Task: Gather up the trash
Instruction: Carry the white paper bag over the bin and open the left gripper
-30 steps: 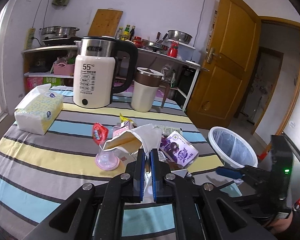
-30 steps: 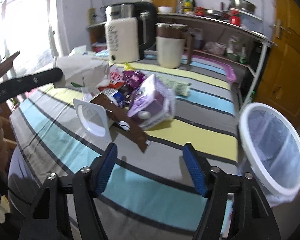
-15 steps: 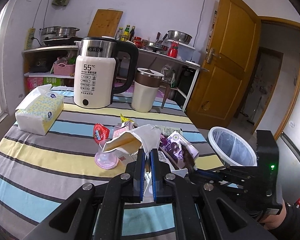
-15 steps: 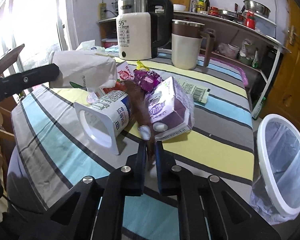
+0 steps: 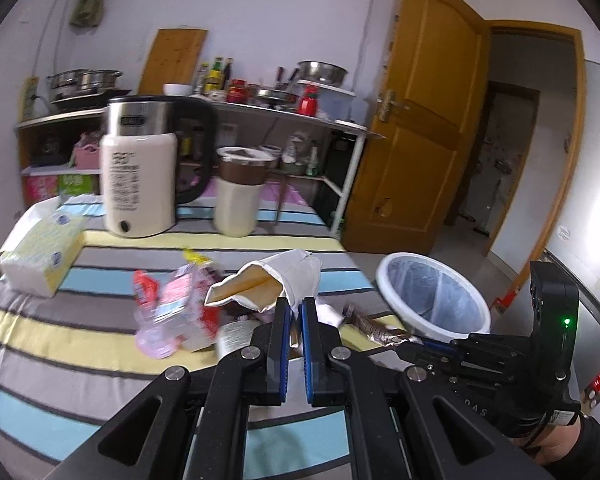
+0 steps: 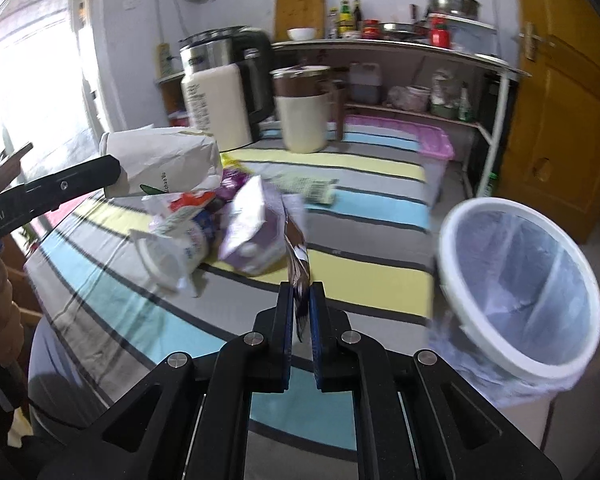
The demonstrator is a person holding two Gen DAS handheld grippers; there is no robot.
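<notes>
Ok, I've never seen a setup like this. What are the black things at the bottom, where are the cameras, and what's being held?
No robot here: a person carries a hand-held two-finger tool in each hand, each with a fisheye camera looking along its fingers. The black frame at the bottom of each picture is that tool.

In the left view, the left tool is shut on a white paper bag; the right tool shows at the right.

In the right view, the right tool has just closed on a brown foil wrapper.

On the striped tablecloth lie more trash, a purple carton, a yogurt cup, a kettle, a mug and a tissue pack. A lined white bin stands beside the table.
</notes>
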